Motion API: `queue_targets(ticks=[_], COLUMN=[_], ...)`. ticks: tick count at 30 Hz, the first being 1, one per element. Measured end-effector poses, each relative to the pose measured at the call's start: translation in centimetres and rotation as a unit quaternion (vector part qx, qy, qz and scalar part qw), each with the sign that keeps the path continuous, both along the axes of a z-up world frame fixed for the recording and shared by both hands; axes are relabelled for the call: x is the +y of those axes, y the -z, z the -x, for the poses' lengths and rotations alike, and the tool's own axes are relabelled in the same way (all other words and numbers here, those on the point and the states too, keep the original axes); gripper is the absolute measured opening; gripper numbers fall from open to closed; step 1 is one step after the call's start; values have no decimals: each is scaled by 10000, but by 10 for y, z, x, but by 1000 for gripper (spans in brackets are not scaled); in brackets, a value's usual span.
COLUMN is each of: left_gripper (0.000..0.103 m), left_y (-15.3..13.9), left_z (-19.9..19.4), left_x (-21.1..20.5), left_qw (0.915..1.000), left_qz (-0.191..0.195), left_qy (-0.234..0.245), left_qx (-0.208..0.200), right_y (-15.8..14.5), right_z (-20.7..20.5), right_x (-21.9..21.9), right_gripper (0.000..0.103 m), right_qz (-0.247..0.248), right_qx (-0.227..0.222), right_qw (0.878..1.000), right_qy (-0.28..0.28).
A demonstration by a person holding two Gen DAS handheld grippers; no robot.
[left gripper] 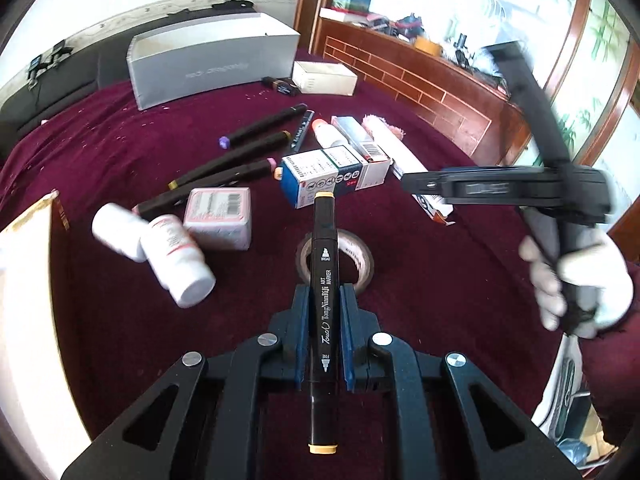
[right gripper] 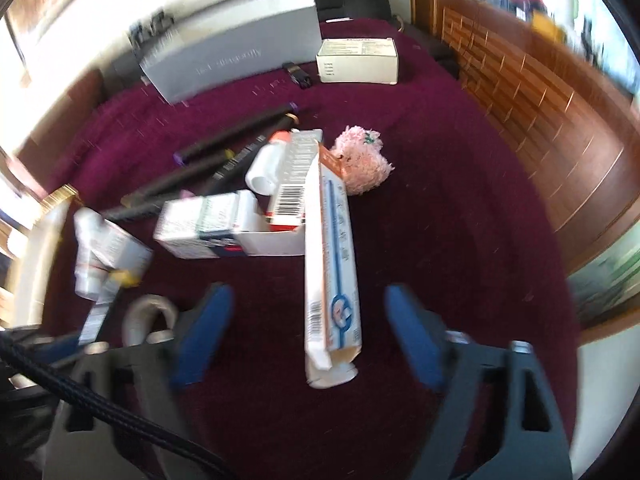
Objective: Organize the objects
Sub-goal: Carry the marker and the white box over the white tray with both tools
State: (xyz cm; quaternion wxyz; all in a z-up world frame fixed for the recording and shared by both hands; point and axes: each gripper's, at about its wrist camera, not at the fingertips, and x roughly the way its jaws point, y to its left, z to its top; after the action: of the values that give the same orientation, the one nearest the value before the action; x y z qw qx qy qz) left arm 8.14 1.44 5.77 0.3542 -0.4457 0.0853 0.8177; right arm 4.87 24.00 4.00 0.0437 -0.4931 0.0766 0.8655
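Observation:
My left gripper (left gripper: 324, 292) is shut on a black art marker (left gripper: 323, 256) with tan caps, which stands between the blue pads and points away over the maroon cloth (left gripper: 440, 280). My right gripper (right gripper: 308, 294) is open and points down. A long white toothpaste box (right gripper: 328, 248) lies on the cloth between its blue fingers (right gripper: 208, 320), with a gap on each side. In the left wrist view the right gripper (left gripper: 412, 184) hangs over that box (left gripper: 404, 156), held by a white-gloved hand (left gripper: 580, 284).
Several black markers (left gripper: 260, 124), two white bottles (left gripper: 176, 256), a pink box (left gripper: 220, 216), a blue-and-white carton (left gripper: 320, 176) and a tape roll (left gripper: 356, 256) lie scattered. A large grey box (left gripper: 212, 60) and a white box (left gripper: 324, 76) stand behind. A pink fluffy item (right gripper: 360, 160) lies beyond the toothpaste box.

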Motion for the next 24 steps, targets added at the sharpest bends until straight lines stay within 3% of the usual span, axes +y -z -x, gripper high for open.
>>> queue_targets(ticks=[1,4,7,9,12,19,24], left_gripper=[11,12,12,12,12,12,12], left_y=[-2,-4,-4,-4,-6,-19,-37], left_z=[-4,-10,-13,-14,-16,-22,-17], left_x=[-4,-13,-20,-25,-34,-64,-103], left_qw=[10000,9997,9994,9990,9982,9948,9898], left_qz=[-51,-188,-272,-345,-482,-856,-1139], left_qy=[-37,-133,-191,-235,-321,-537,-821], left_qx=[17,-26,-94,-126,-158,-137,-230], right_y=[2,9,16,19,13,-22,-57], right_z=[3,15,24,29,22,-20,-35], right_x=[-3,-10,-8,-4,5,22,-4], right_gripper=[53,45,42,25,13,13,14], right_qz=[-199,-768,-802,-832,-483,408,1316], right_qx=[-34,-152,-317,-373,-347,24,337], right_qw=[9998,9969,9962,9956,9977,9981,9907], right_qy=[7,79,153,230,340,467,-61])
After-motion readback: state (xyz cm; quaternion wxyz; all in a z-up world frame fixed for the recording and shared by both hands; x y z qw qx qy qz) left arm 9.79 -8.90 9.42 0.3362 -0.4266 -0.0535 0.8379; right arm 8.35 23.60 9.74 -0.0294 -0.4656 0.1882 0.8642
